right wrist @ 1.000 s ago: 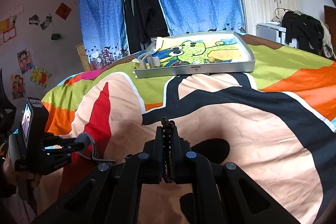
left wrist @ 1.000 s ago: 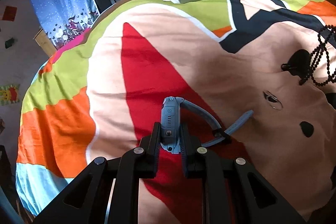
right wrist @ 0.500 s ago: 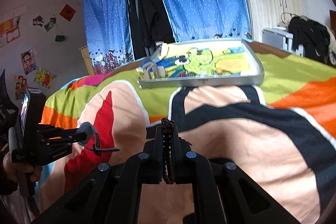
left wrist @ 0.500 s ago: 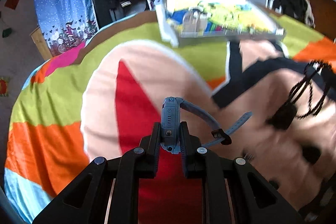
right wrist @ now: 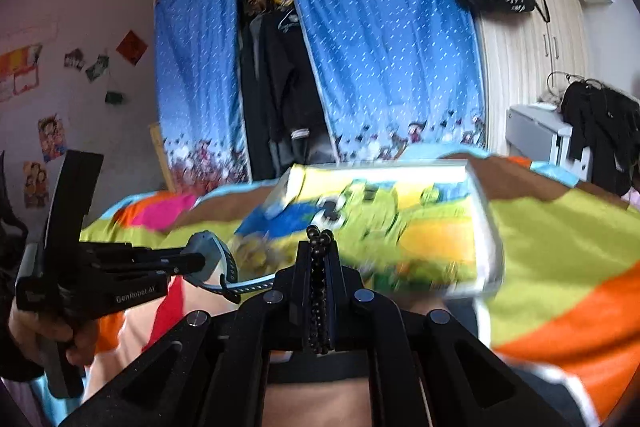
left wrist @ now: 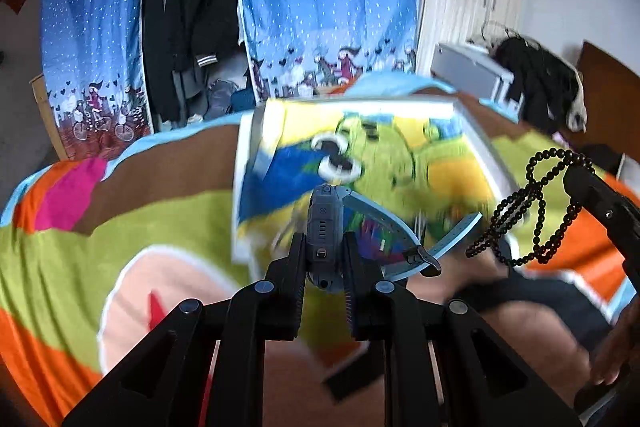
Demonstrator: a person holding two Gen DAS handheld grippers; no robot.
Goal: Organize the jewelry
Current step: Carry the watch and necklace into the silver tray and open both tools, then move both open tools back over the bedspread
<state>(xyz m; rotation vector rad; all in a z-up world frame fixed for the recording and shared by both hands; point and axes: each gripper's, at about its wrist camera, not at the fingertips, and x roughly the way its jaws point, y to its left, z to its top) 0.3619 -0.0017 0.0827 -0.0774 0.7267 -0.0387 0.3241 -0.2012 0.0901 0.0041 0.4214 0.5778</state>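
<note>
Nearest, the left gripper [left wrist: 325, 254] is clamped on a grey-blue watch [left wrist: 326, 227], its strap trailing right. The right gripper [right wrist: 320, 259] pinches a black bead string [right wrist: 320, 291] — loops dangling in the left view. Both pieces hang above the bedspread [left wrist: 80, 247]; neither lies yet in the tray [right wrist: 486, 227] farther off — placing them remains.

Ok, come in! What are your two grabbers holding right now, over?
Left gripper shut on blue watch. Right gripper shut on black bead string. Both in the air, near the cartoon tray. Nothing in the way.
</note>
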